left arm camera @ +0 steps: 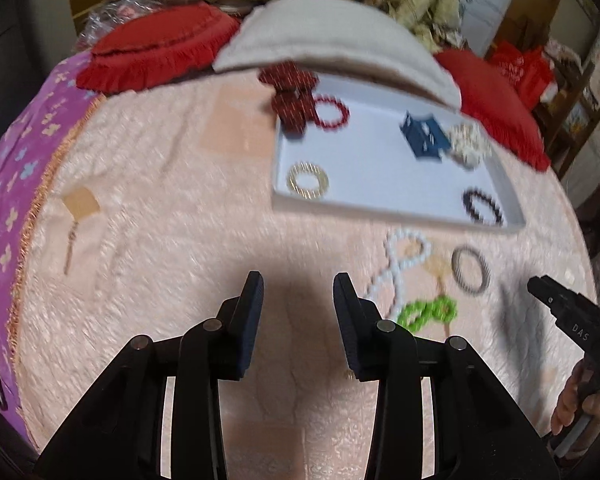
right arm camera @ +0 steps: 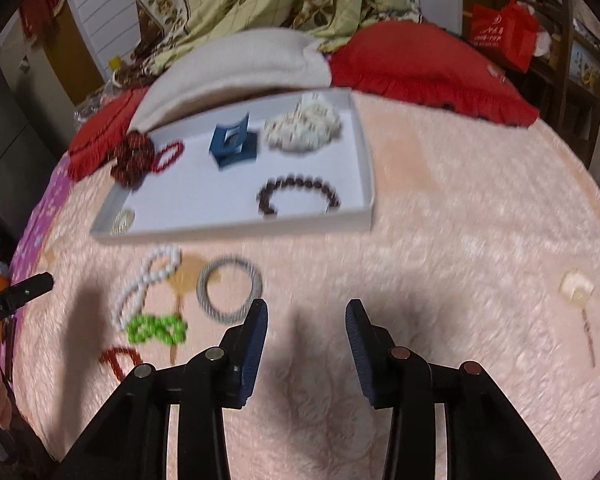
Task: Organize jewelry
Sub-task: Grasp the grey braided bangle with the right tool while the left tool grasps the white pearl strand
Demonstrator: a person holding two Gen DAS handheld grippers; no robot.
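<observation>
**Both grippers open above the bed; jewelry split between tray and blanket**

Left gripper (left arm camera: 298, 280): jaws apart, nothing between them. It hangs over a bare part of the pink blanket (left arm camera: 172, 184) that covers the bed. Right gripper (right arm camera: 307, 306): jaws apart, nothing held, also over the blanket.

The white tray (right arm camera: 236, 232) lies on the blanket toward the far edge of the bed, its far side against a beige pillow (right arm camera: 236, 68). Red cushions (right arm camera: 420, 64) flank the pillow.

Contents of the tray:
- dark bead bracelet (right arm camera: 298, 196), near right corner
- blue box (right arm camera: 233, 142), open, toward the far side
- white bead heap (right arm camera: 304, 124), just beside the blue box, far right corner
- red bracelet (right arm camera: 168, 160), far left part
- dark red bead cluster (right arm camera: 134, 156), on the tray's far left rim, touching the red bracelet
- gold ring bracelet (left arm camera: 307, 180), near left corner

Items on the blanket, just in front of the tray's near rim:
- pearl strand (right arm camera: 146, 284), looped
- grey bangle (right arm camera: 230, 290), beside the pearl strand
- green bead bracelet (right arm camera: 158, 328), at the near end of the pearl strand
- red-brown bead piece (right arm camera: 118, 358), nearest the left gripper's side

The images are motion-blurred; fine detail of the beads cannot be read.

A pale fan-shaped hairpin (right arm camera: 578, 292) lies apart, toward the right edge of the bed. A tan one (left arm camera: 80, 208) lies toward the left edge.
</observation>
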